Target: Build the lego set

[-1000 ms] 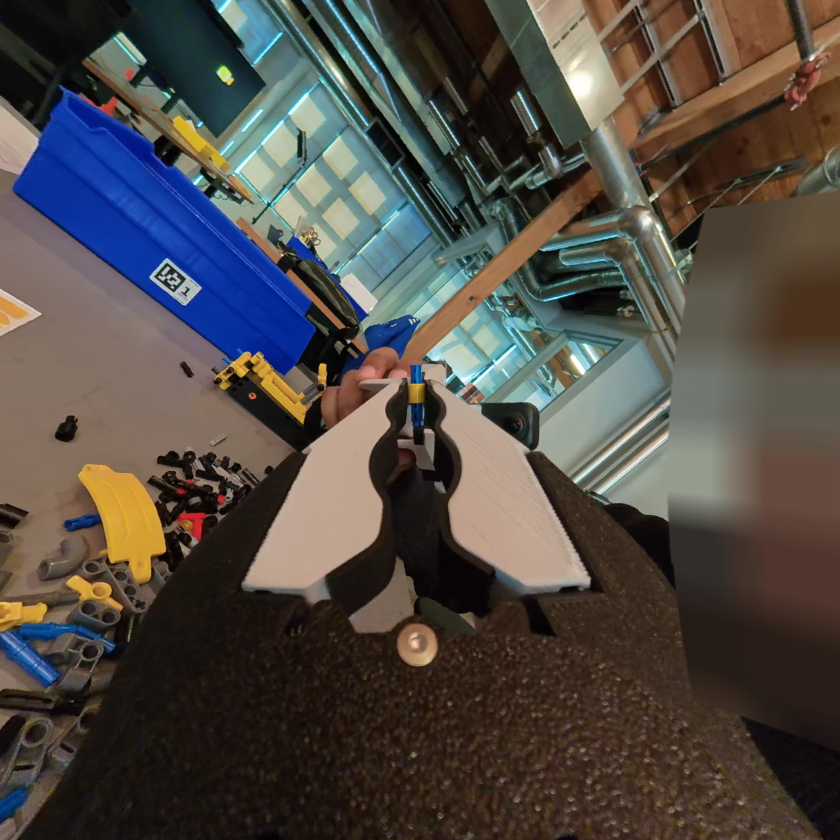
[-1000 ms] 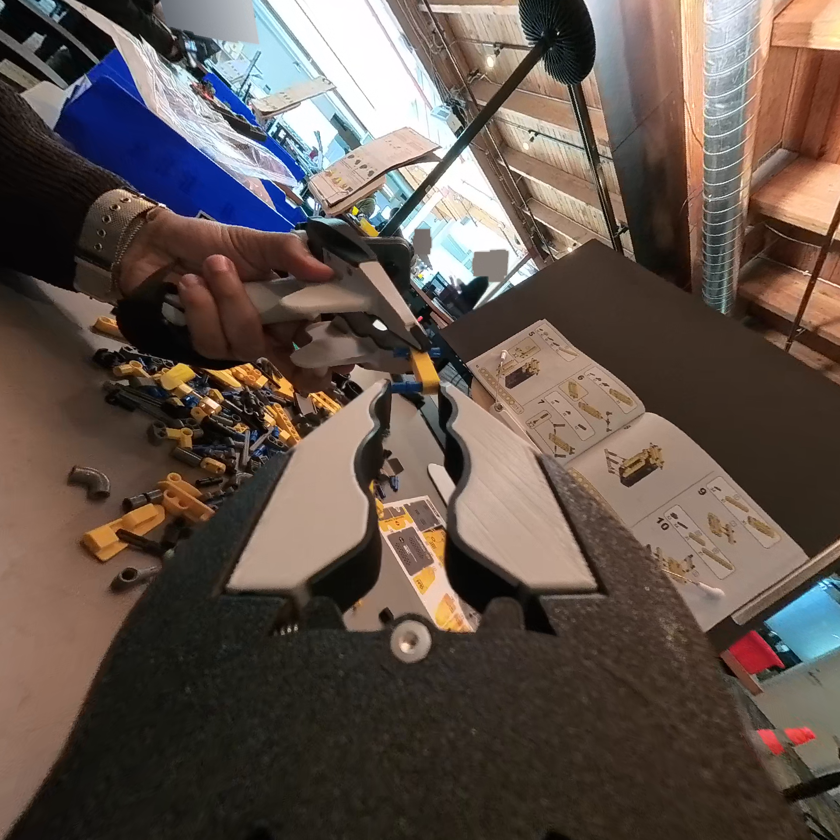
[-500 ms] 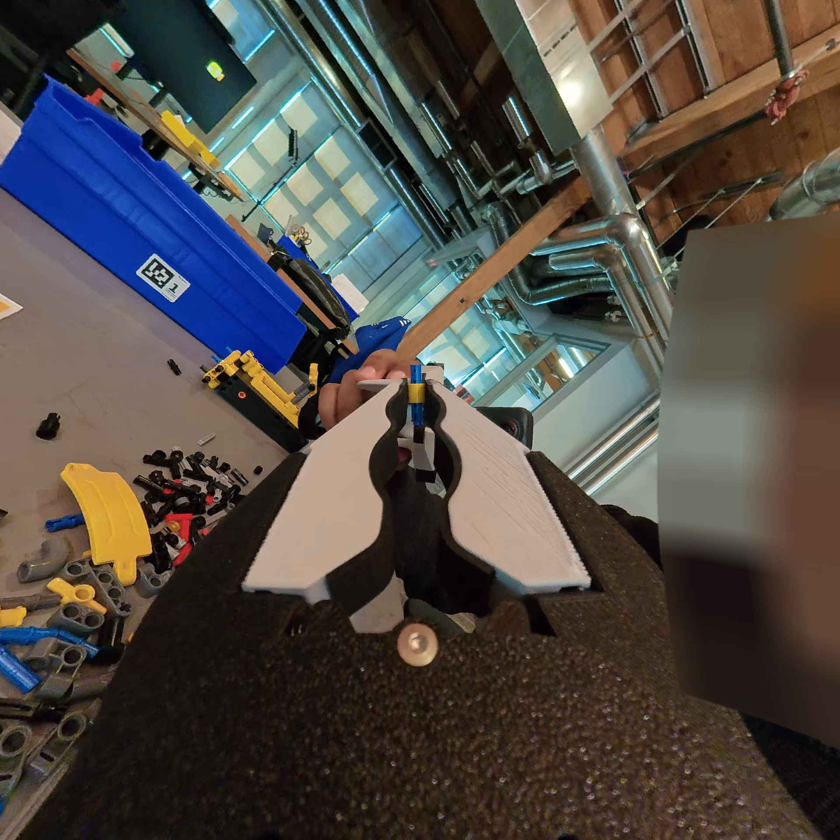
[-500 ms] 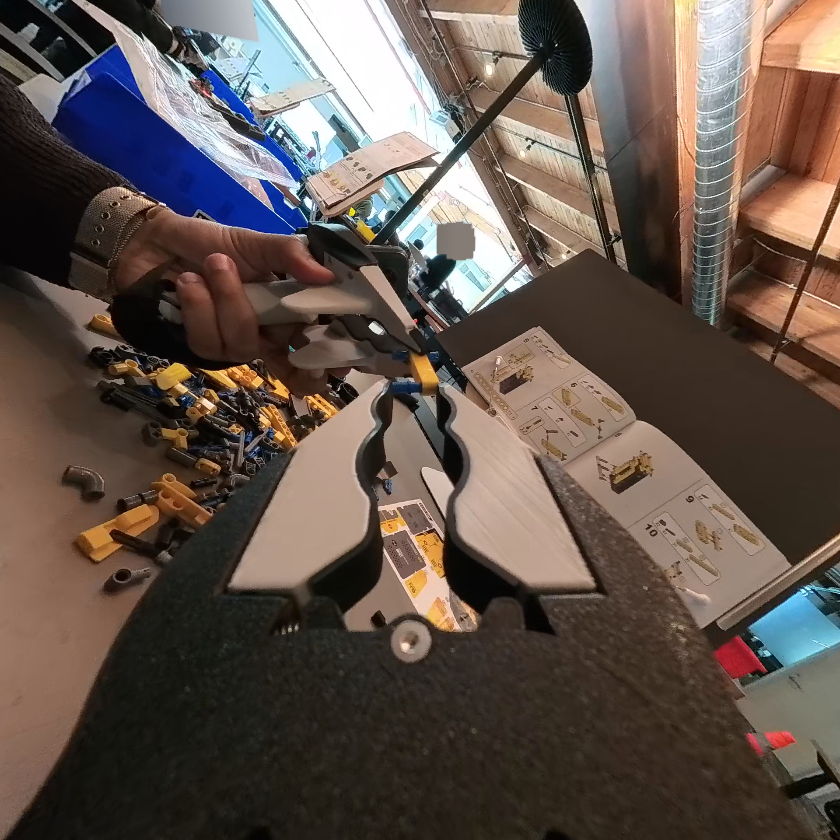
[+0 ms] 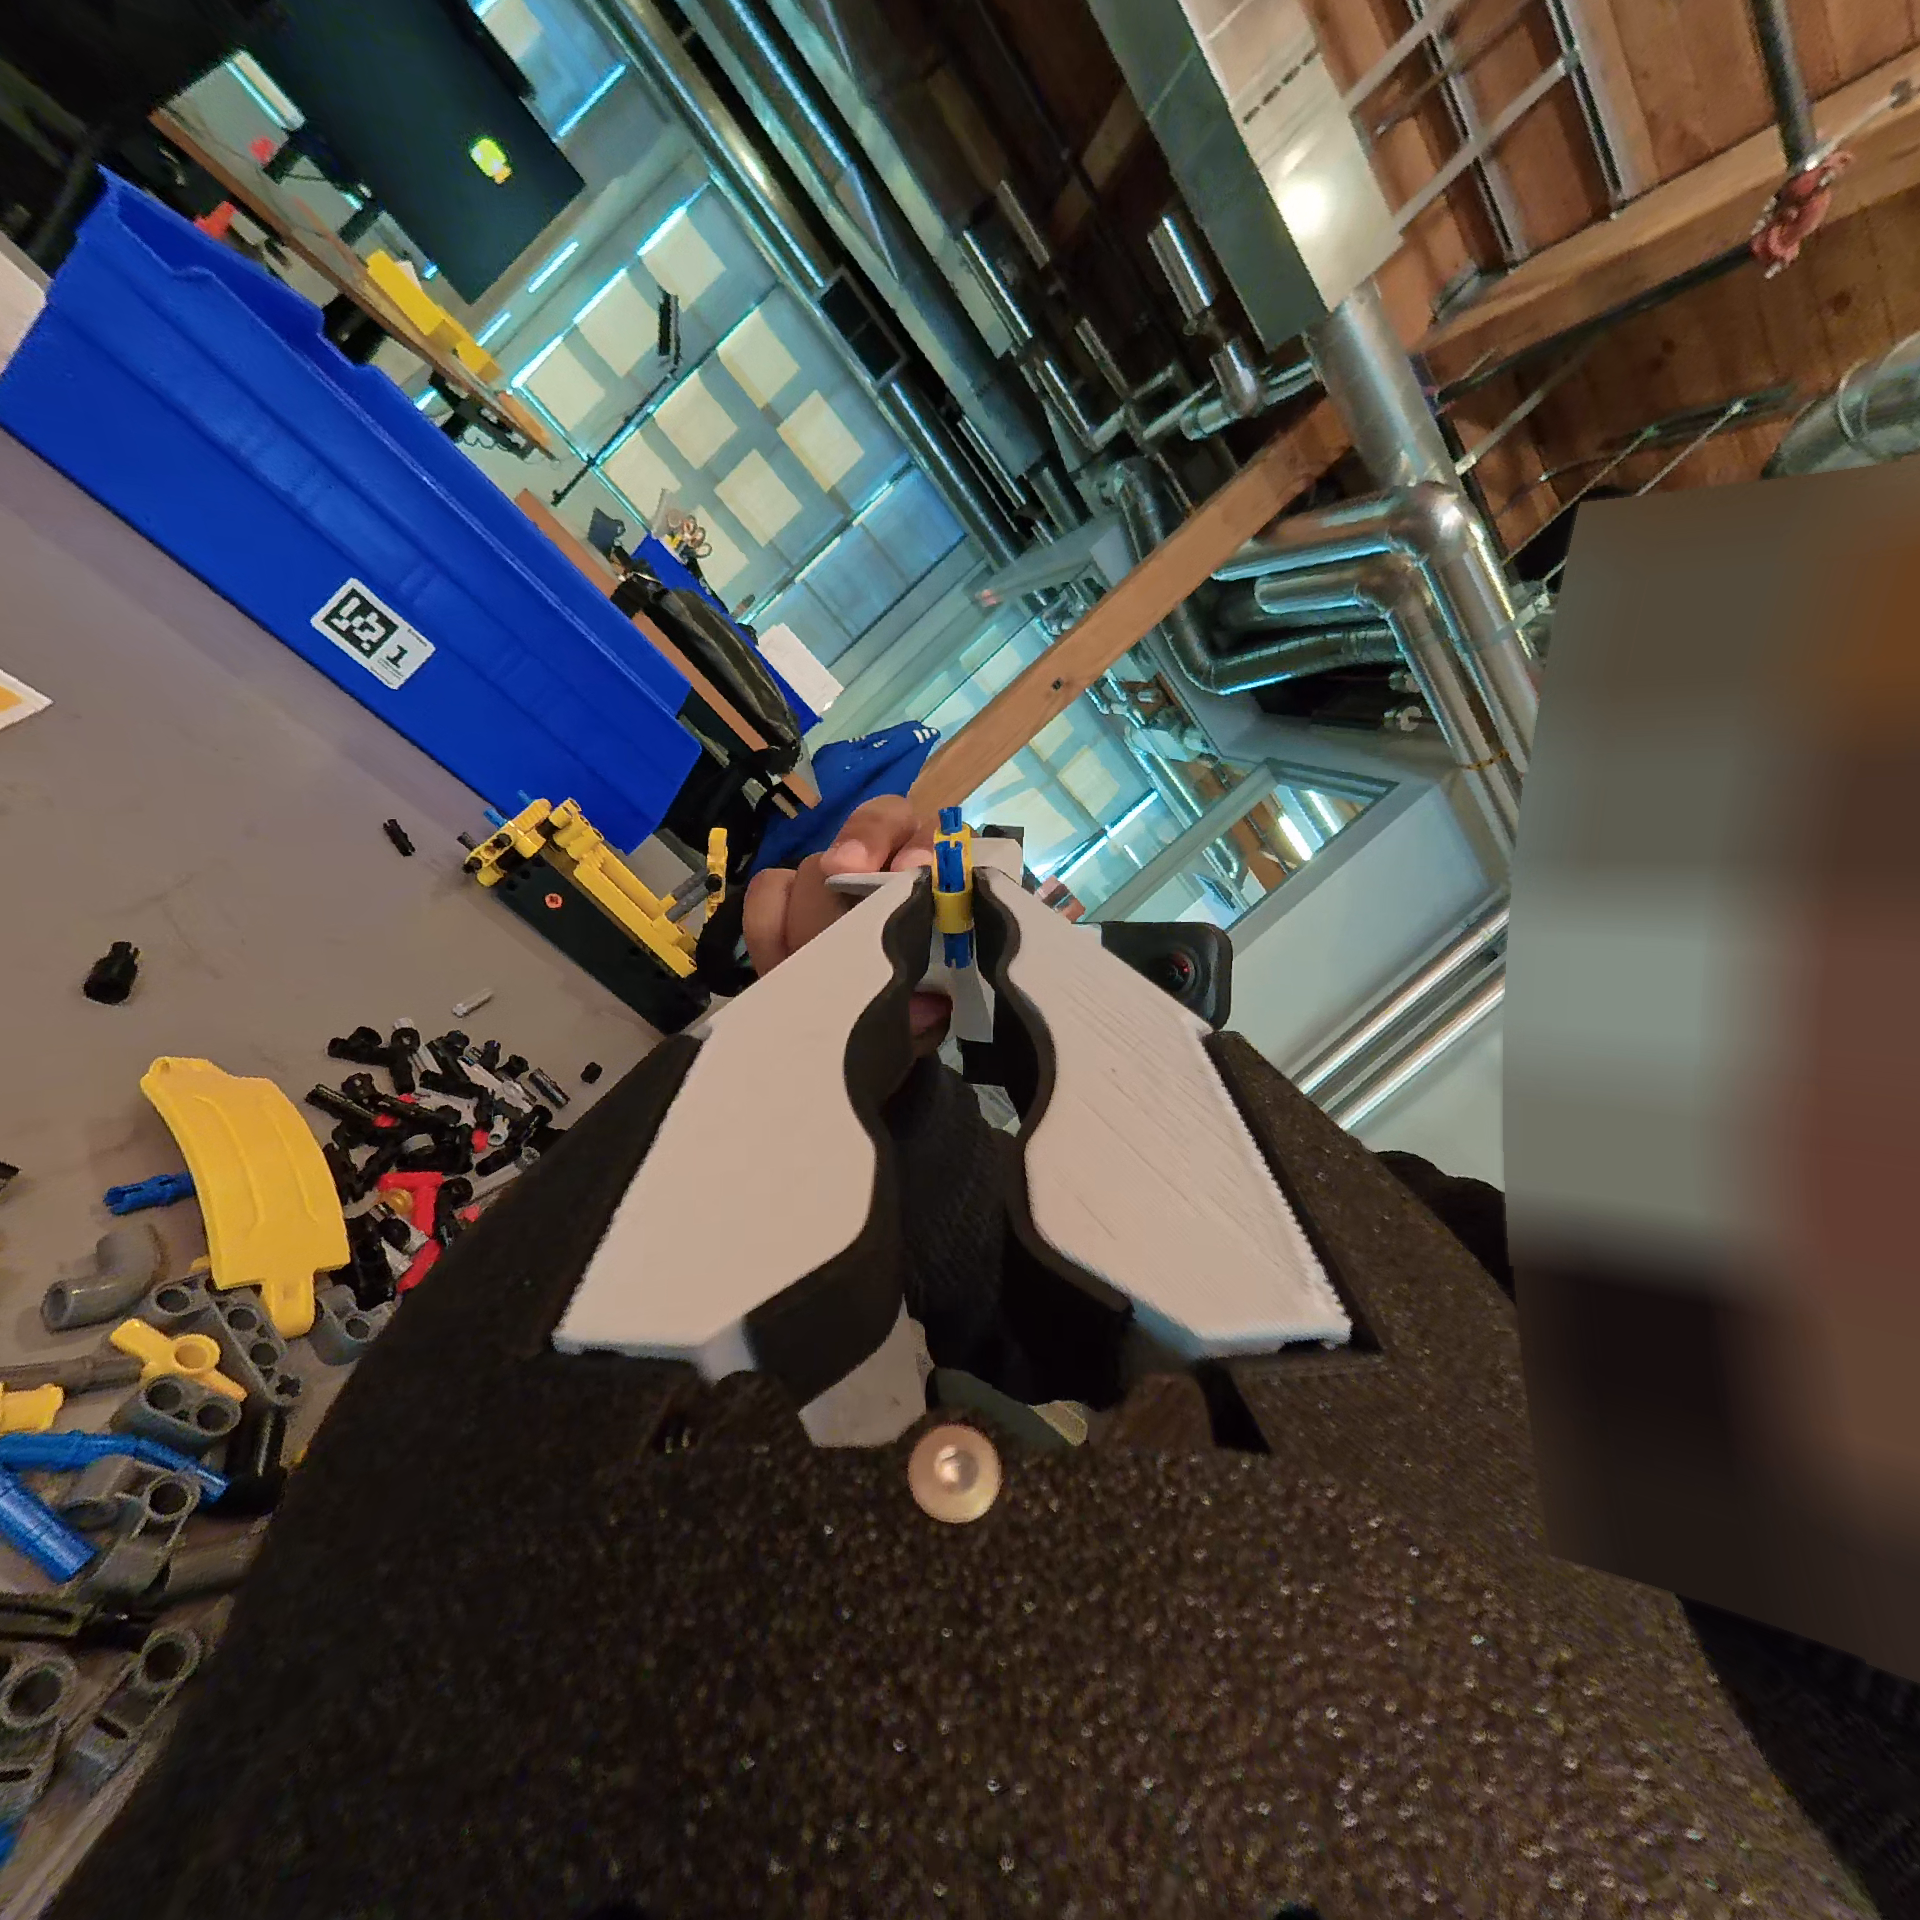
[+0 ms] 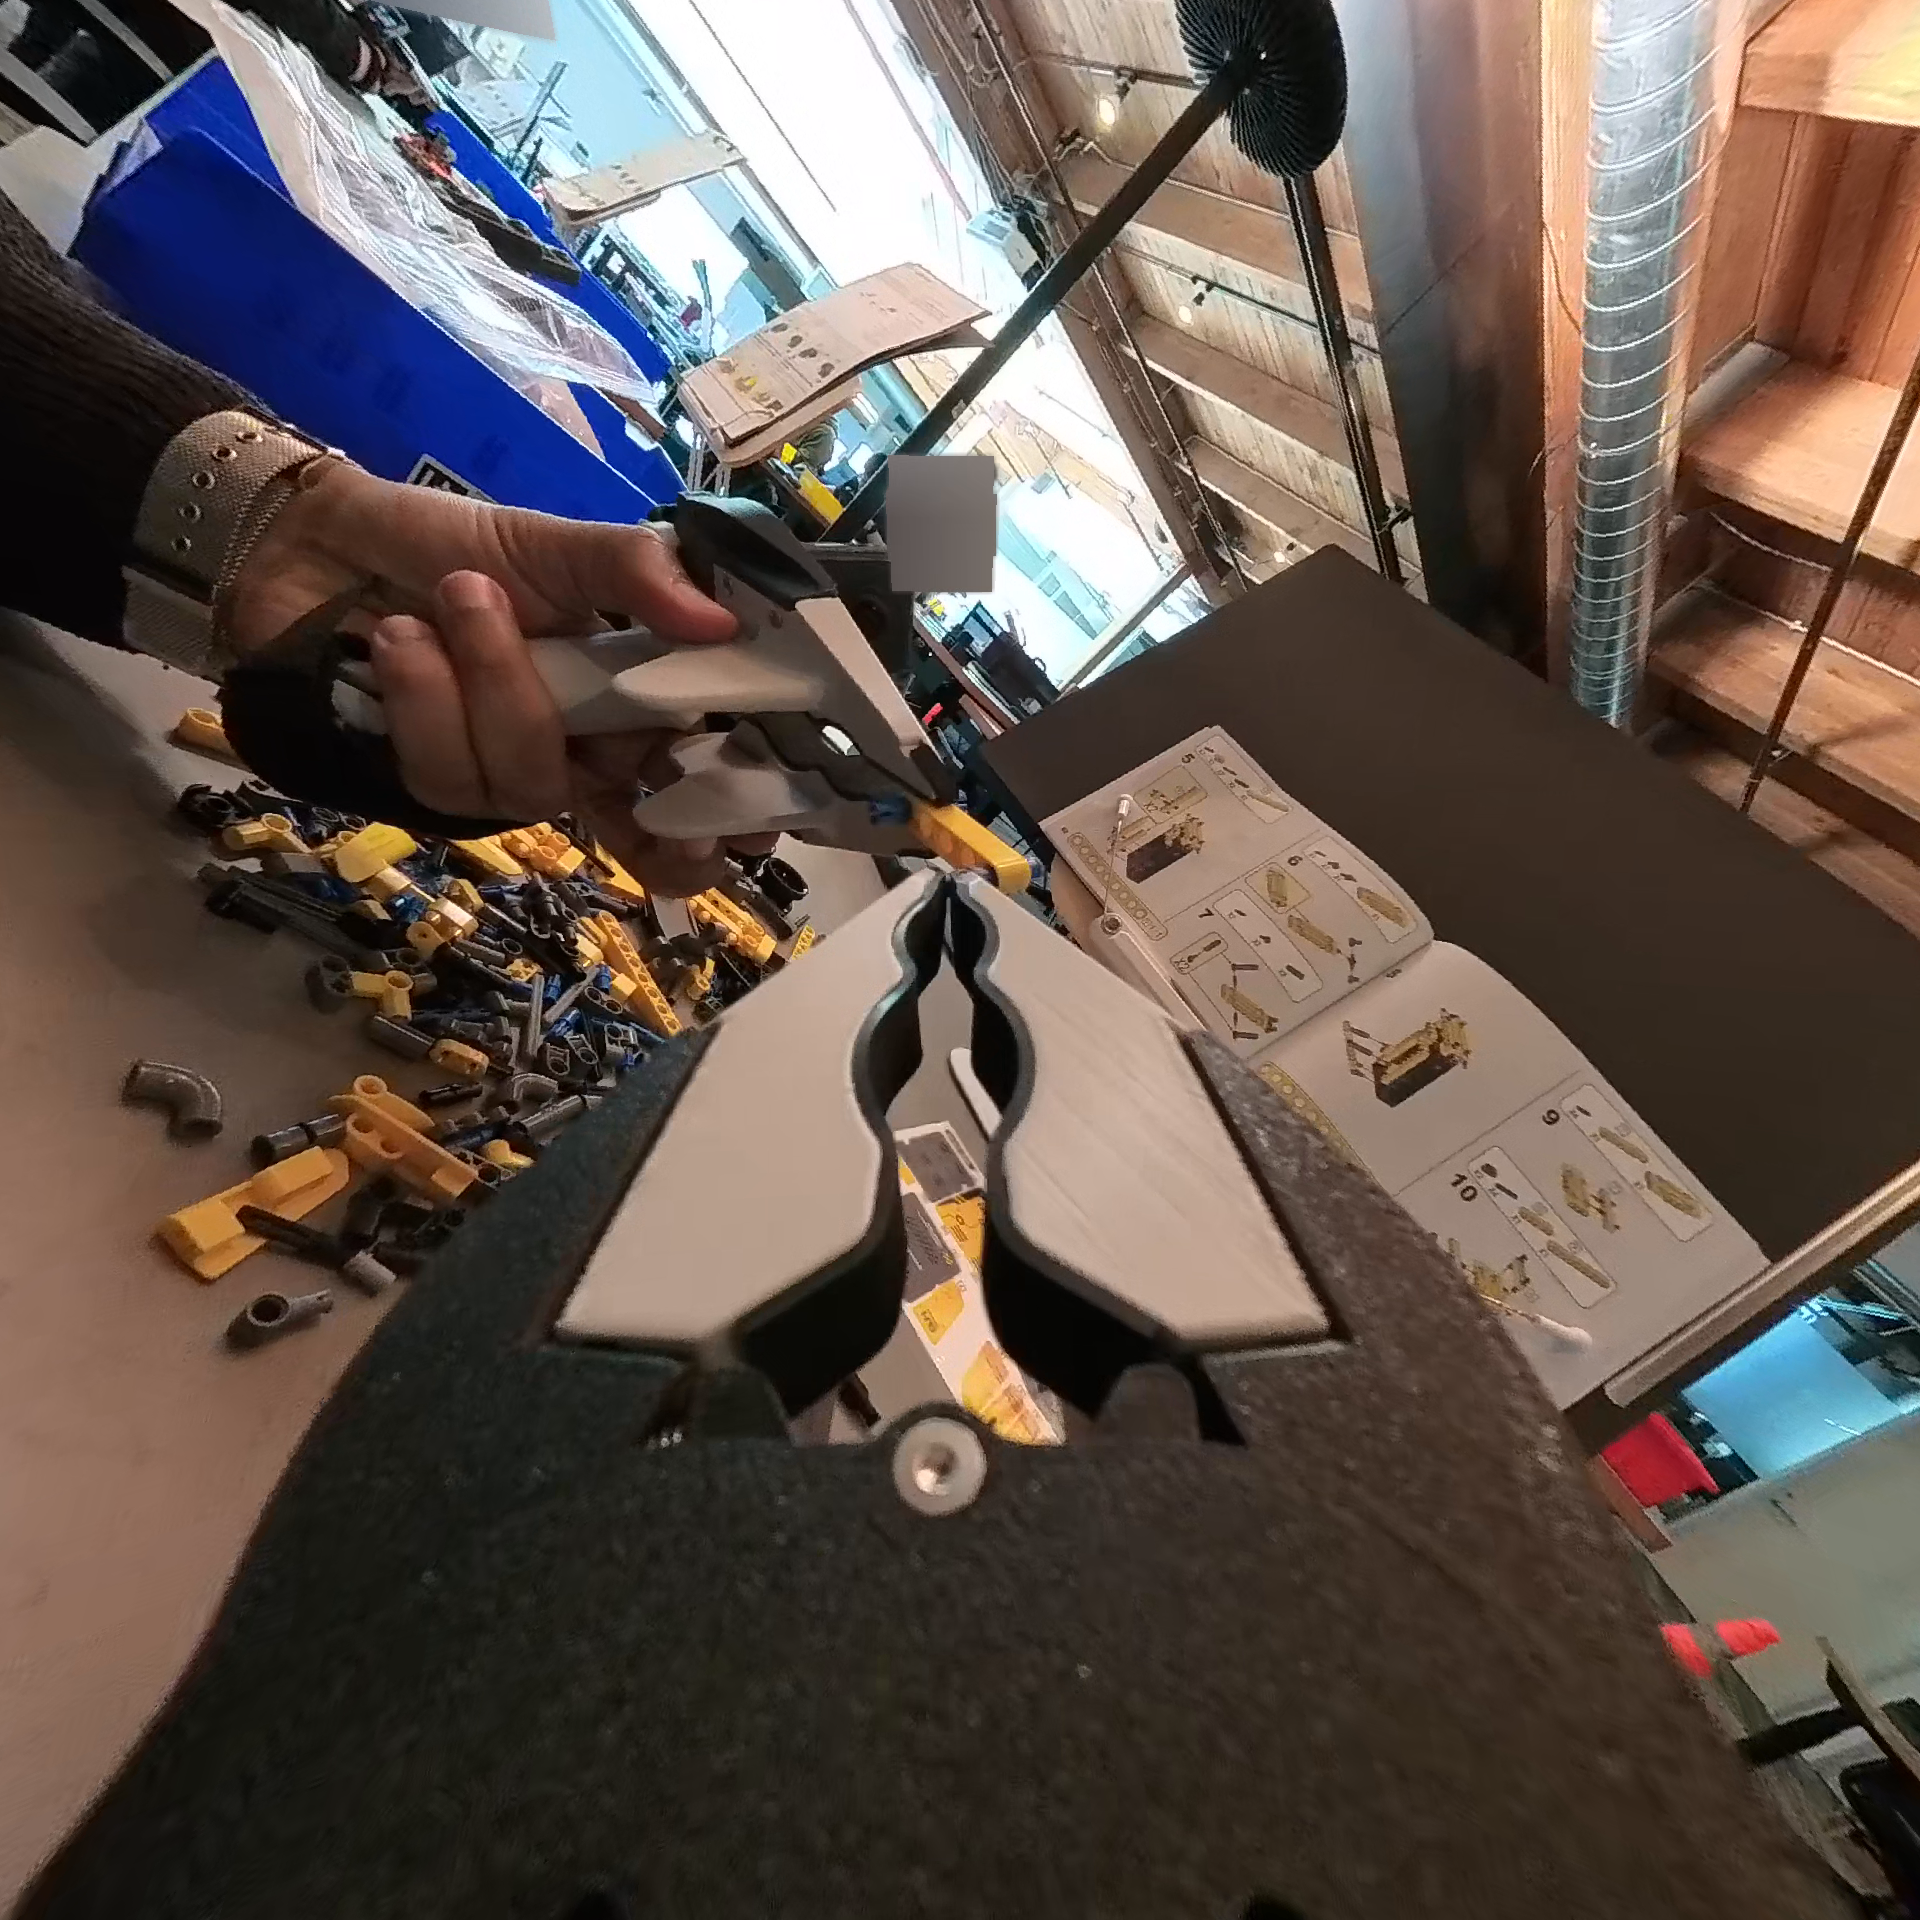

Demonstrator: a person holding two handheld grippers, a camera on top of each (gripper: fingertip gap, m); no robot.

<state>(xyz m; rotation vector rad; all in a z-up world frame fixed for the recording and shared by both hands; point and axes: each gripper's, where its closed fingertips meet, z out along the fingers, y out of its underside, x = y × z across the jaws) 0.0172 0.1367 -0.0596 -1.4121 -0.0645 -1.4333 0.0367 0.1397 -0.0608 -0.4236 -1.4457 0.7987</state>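
I'm clamping my left gripper (image 5: 951,902) tight on a small yellow beam with blue pins (image 5: 950,883), lifted clear above the grey table (image 5: 208,831), the piece sticking out past the tips. In the right wrist view that same gripper (image 6: 914,805) is sitting in my hand (image 6: 488,665), the yellow beam (image 6: 971,836) poking out toward the open instruction booklet (image 6: 1351,1039). My right gripper (image 6: 948,885) is pinching its tips together right under that beam's end; whether it is touching the beam or holding anything, I cannot tell. Below, a heap of loose yellow, black, blue and grey building pieces (image 6: 499,956) is lying spread over the table, with a grey elbow piece (image 6: 171,1096) sitting apart from the heap. In the left wrist view a curved yellow panel (image 5: 249,1174) is lying beside black connectors, a partly built yellow and black assembly (image 5: 592,904) is standing near a blue bin (image 5: 312,520), and a small black part (image 5: 112,971) is resting alone.
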